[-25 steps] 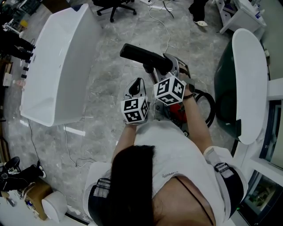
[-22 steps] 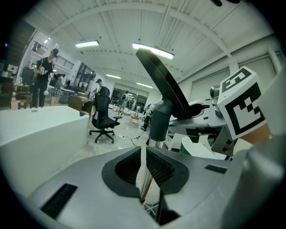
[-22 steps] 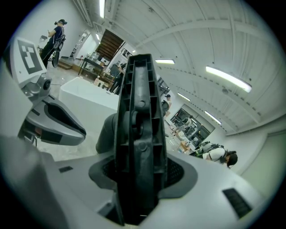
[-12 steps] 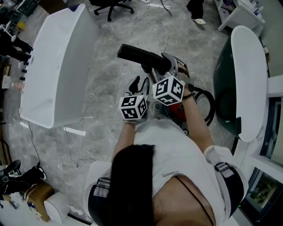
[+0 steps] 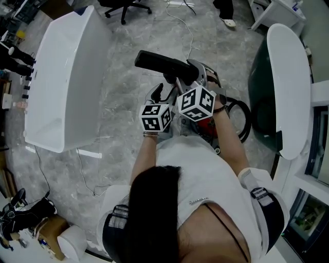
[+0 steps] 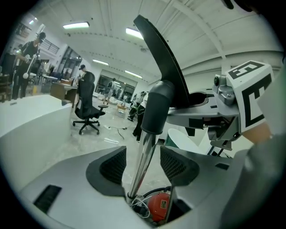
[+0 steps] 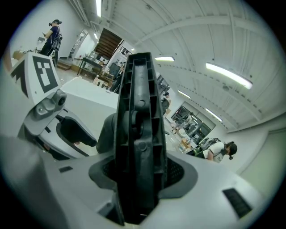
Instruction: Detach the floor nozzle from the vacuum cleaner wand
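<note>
The black floor nozzle (image 5: pixel 163 63) sticks up at the end of the chrome wand (image 6: pixel 142 163), above the red vacuum body (image 5: pixel 206 126). My right gripper (image 7: pixel 139 172) is shut on the floor nozzle (image 7: pixel 137 129), whose ribbed black body fills the gap between its pads. My left gripper (image 6: pixel 144 164) is open just below it. Its jaws have just been opening, and the wand runs between the pads (image 6: pixel 112 165) without touching them. In the head view the left gripper (image 5: pixel 164 93) and right gripper (image 5: pixel 191 83) sit side by side under the nozzle.
A long white curved table (image 5: pixel 61 77) lies at the left, a white oval table (image 5: pixel 288 87) at the right over a dark green base (image 5: pixel 261 97). A black hose (image 5: pixel 242 122) loops beside the vacuum. An office chair (image 5: pixel 123 7) and a floor cable (image 5: pixel 188 31) are beyond.
The left gripper's jaws were shut and now stand wide apart around the wand. The left gripper has shifted a little towards the wand. The right gripper keeps its hold and has not moved.
</note>
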### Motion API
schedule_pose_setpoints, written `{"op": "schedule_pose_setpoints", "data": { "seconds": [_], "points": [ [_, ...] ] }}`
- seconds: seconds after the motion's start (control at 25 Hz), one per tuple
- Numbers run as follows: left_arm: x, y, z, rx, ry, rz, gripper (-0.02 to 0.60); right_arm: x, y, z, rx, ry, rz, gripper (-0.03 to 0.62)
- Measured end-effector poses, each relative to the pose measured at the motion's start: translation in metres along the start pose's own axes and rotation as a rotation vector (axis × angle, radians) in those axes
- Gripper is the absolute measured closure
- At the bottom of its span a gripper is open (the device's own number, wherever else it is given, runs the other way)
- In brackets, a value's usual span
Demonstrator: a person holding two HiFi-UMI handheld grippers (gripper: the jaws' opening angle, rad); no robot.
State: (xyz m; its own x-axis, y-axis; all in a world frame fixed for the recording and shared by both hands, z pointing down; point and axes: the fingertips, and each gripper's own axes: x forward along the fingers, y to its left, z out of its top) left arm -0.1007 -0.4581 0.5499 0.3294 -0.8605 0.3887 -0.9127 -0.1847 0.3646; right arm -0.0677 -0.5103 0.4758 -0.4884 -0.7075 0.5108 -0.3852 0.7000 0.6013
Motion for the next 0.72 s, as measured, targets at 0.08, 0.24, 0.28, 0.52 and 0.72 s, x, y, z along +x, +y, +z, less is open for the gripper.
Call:
{"op": "schedule_pose_setpoints", "data": {
  "seconds": [0.08,0.24,0.28,0.52,0.72],
  "points": [
    [0.003,-0.001,0.000,0.009,0.002,-0.011,0.357,0.000,0.000,0.001,0.001,0.003,0.001,0.376],
    [0.012,-0.002,0.001,0.010,0.007,-0.023,0.356,-0.001,0.000,0.001,0.003,0.000,0.002,0.376],
    [0.015,-0.003,0.001,0.016,0.011,-0.023,0.356,0.000,-0.001,0.001,0.005,0.001,0.001,0.376],
    [0.026,-0.006,0.001,0.037,0.025,-0.039,0.356,-0.001,-0.001,0.000,0.010,0.006,-0.006,0.376],
    [0.038,-0.006,0.004,0.033,0.021,-0.052,0.356,-0.001,-0.002,-0.002,0.014,0.004,-0.012,0.376]
  ]
}}
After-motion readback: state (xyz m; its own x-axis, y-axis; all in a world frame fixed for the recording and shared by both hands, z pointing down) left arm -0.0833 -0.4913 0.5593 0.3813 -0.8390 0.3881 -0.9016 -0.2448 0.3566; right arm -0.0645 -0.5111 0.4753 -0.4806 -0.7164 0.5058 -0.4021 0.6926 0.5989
